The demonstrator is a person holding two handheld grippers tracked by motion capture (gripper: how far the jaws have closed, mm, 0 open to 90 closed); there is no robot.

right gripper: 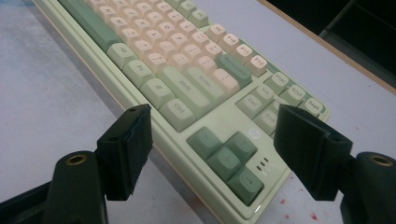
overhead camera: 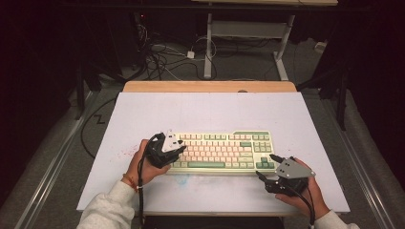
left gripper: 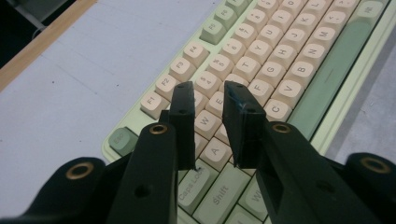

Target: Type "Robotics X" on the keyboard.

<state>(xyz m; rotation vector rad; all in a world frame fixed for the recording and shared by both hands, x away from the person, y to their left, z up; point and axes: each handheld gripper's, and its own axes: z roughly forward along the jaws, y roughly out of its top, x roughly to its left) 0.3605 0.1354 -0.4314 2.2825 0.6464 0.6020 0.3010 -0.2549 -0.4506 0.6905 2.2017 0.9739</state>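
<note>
While we look down from the high view on the keyboard lying mid-table, our left gripper, jaws slightly parted and empty, hovers over its W and E keys, and our right gripper straddles its arrow-key corner, spread wide.

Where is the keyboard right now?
In the high view the keyboard lies on the near half of the white table, with the left gripper over its left end and the right gripper at its right corner.

Looked like a lab or recording room, dark surroundings, a white-covered desk, tangled cables on grey floor, another desk's metal legs behind.
</note>
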